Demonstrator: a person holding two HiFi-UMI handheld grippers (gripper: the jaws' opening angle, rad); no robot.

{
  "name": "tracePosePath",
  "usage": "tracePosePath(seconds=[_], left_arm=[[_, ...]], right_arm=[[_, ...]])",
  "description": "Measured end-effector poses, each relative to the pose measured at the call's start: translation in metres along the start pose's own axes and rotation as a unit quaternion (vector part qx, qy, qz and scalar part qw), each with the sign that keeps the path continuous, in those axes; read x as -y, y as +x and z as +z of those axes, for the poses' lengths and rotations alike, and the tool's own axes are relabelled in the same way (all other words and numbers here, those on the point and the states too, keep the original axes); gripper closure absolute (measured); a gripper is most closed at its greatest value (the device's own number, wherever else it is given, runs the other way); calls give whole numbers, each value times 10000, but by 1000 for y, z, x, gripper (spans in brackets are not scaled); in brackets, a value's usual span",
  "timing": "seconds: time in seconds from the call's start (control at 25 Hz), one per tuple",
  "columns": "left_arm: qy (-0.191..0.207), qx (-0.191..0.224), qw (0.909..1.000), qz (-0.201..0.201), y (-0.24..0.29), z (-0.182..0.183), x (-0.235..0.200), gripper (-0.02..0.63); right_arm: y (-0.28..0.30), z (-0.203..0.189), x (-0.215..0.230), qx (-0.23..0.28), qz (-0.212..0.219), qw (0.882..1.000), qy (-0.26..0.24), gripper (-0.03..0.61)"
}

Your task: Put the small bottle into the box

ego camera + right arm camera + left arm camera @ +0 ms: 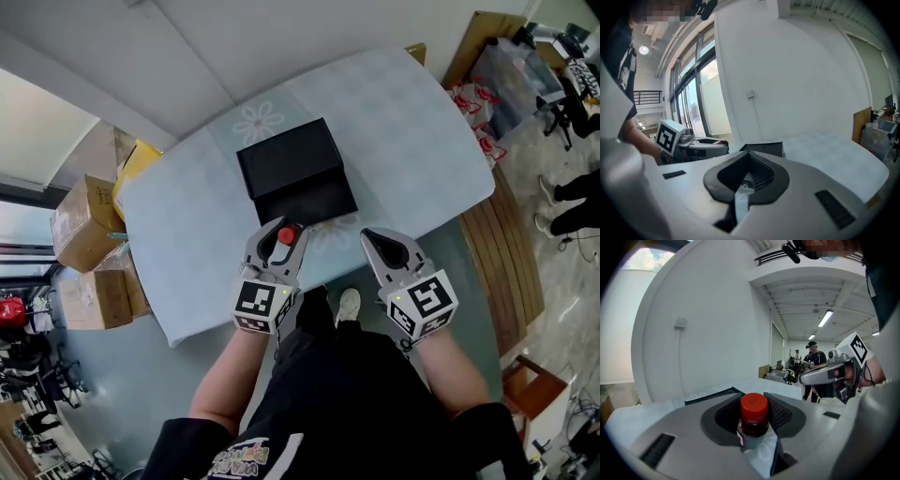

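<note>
The left gripper (283,229) was clamped on the small bottle (288,235), its pads pressing the neck under the red cap, and held it upright just short of the black box's (281,159) near edge; the right gripper (371,236) was beside it, also just short of the box, jaws together on nothing. The step in hand looked like carrying the bottle over the box's near half, which lay darker and seemed to be the open tray; to do it well, the bottle should probably be kept upright, brought clear above the near wall rather than against it, lowered until its base was inside, and only then let go; the right gripper could steady the box on the cloth-covered table (412,141) if it slid. Much stayed uncertain: the box's inside was too dark to show depth or contents, and which half was lid could not be told; the bottle's lower body and base were hidden behind the jaws in both the head view and the left gripper view.
</note>
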State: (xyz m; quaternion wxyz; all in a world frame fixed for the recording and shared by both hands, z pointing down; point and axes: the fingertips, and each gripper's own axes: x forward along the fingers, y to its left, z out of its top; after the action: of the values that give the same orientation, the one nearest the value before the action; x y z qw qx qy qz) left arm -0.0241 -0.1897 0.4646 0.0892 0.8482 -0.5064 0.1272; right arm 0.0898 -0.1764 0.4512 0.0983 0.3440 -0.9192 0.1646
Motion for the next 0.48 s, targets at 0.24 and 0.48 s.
tracePosePath(seconds=[0.24,0.48], left_arm=[[-37,-126,9999,-48,24,-16,-21,466],[-59,-239,9997,-88,50,-34,-36,466]], right_arm=[[28,-6,9,-177,-45,9998,126,569],[56,-14,17,-367,-13,9990,246,569]])
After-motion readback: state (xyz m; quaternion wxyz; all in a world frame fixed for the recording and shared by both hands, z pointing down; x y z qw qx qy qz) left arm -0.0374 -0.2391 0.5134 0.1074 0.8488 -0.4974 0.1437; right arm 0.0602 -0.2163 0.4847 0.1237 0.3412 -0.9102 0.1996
